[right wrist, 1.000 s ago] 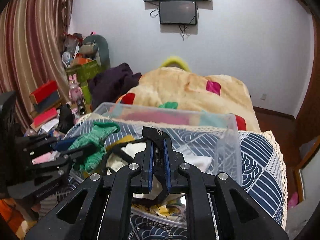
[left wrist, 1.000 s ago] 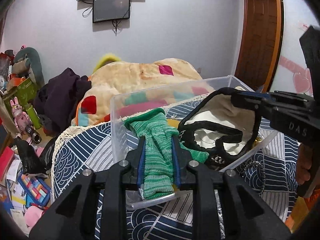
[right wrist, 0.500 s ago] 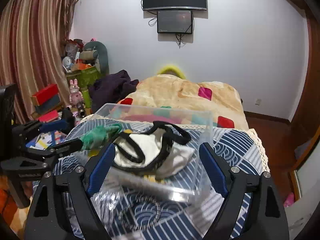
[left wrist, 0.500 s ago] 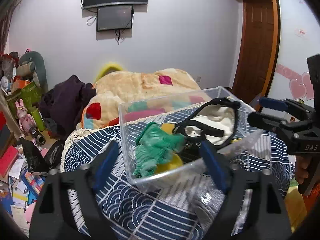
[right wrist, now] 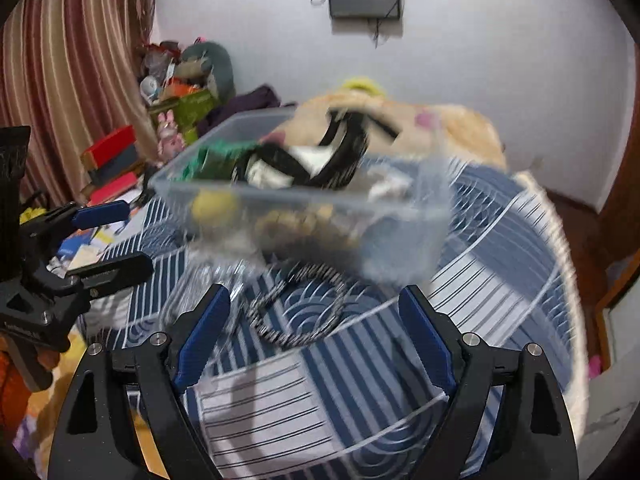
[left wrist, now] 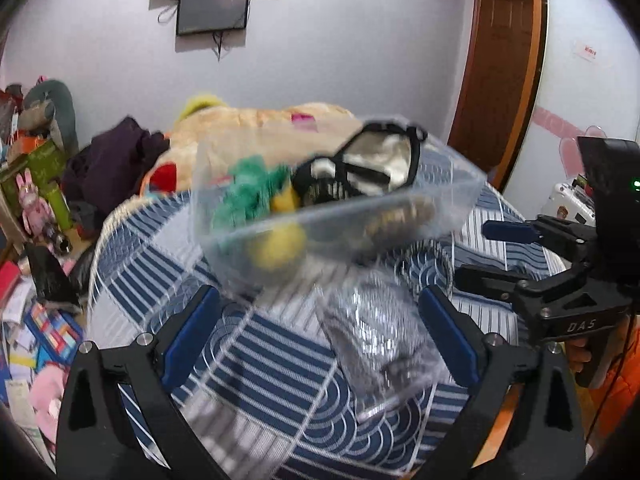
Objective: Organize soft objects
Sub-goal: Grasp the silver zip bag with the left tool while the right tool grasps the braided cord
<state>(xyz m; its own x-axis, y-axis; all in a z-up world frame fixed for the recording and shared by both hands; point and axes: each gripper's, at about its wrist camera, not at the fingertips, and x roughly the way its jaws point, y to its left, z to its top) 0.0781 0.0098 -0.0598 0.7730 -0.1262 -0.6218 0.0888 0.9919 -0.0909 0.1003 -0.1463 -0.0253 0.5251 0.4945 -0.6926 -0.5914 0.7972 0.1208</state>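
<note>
A clear plastic bin (left wrist: pixel 452 200) stands on the blue patterned bedspread (left wrist: pixel 256 344). It holds a green knit sock (left wrist: pixel 248 192), a white garment with black trim (left wrist: pixel 380 160) and a yellow item (left wrist: pixel 276 244). The bin also shows in the right wrist view (right wrist: pixel 400 232), with the green sock (right wrist: pixel 216 158) and white garment (right wrist: pixel 312 160). My left gripper (left wrist: pixel 320 300) is open and empty, back from the bin's near wall. My right gripper (right wrist: pixel 312 300) is open and empty, above a black-and-white cord loop (right wrist: pixel 296 308).
A crumpled clear plastic bag (left wrist: pixel 380 340) lies on the bedspread in front of the bin. A tan blanket (left wrist: pixel 260 128) and dark clothes (left wrist: pixel 116 160) lie behind. Floor clutter and boxes (right wrist: pixel 112 156) are at the left. A wooden door (left wrist: pixel 504 64) is at the right.
Both grippers let go of the sock and the white garment, which now lie in the bin. Both opened wide and pulled back from the bin.
</note>
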